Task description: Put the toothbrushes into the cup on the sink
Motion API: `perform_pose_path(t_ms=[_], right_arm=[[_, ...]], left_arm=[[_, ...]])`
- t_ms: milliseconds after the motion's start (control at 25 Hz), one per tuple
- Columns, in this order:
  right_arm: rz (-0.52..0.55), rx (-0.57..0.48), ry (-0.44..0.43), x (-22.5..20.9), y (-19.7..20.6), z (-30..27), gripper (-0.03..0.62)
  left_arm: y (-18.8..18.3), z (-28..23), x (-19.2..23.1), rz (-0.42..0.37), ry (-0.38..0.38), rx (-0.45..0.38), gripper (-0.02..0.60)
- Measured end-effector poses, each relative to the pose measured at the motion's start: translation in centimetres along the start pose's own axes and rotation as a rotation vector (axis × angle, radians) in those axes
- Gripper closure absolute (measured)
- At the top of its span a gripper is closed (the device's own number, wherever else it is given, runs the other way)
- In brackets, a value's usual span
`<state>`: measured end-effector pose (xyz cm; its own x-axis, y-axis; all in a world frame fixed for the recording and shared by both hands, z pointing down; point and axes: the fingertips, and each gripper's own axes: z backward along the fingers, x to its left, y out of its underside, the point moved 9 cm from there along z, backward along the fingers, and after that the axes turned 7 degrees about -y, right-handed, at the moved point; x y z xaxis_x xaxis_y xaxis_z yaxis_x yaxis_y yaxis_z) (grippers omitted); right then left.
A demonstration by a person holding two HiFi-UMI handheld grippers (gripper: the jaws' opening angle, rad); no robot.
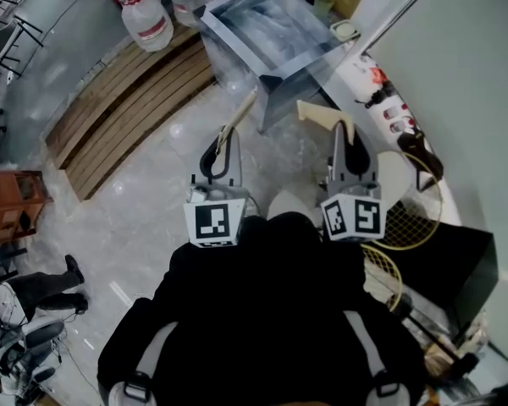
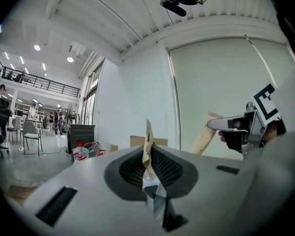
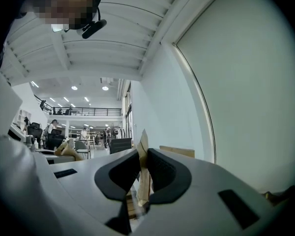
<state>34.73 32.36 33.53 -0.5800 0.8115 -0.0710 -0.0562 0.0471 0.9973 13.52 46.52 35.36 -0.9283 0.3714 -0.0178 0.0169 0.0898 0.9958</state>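
Note:
I hold a pale wooden toothbrush in each gripper at chest height. My left gripper [image 1: 223, 139] is shut on a thin toothbrush [image 1: 240, 113] that slants up to the right. In the left gripper view this toothbrush [image 2: 148, 149] stands pinched between the dark pads of the left gripper [image 2: 150, 170]. My right gripper [image 1: 345, 135] is shut on a broader beige toothbrush [image 1: 320, 112]. In the right gripper view that toothbrush [image 3: 143, 168] sits upright in the right gripper [image 3: 142, 173]. A metal sink [image 1: 237, 17] lies ahead, with a pale green cup [image 1: 323, 6] at its far right corner.
Large water bottles [image 1: 144, 15] stand left of the sink beside a slatted wooden platform [image 1: 123, 104]. Badminton rackets [image 1: 406, 214] and a black box [image 1: 457, 265] lie at the right by a pale wall. A small wooden stand [image 1: 15, 201] and a person's shoes [image 1: 55, 282] are at the left.

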Motion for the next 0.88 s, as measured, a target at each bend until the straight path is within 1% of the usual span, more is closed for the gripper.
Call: perform_pose_path(t_ms=[280, 480, 720, 880], right_arm=[[-0.002, 0.0, -0.003, 1.1, 0.5, -2.3, 0.551], [-0.01, -0.007, -0.006, 1.3, 1.4, -4.8, 0.549], [-0.022, -0.012, 0.005, 0.5, 2.0, -8.3, 0.549], [-0.029, -0.008, 0.016, -0.5, 2.5, -10.9, 0.551]], left_arm=[[0.7, -1.1, 2.2, 0.002, -0.001, 0.027, 0.557], [1.0, -3.0, 3.2, -0.009, 0.006, 0.017, 0.557], [0.8, -6.3, 4.2, -0.026, 0.025, 0.017, 0.557], [0.9, -9.4, 4.9, -0.03, 0.038, 0.024, 0.557]])
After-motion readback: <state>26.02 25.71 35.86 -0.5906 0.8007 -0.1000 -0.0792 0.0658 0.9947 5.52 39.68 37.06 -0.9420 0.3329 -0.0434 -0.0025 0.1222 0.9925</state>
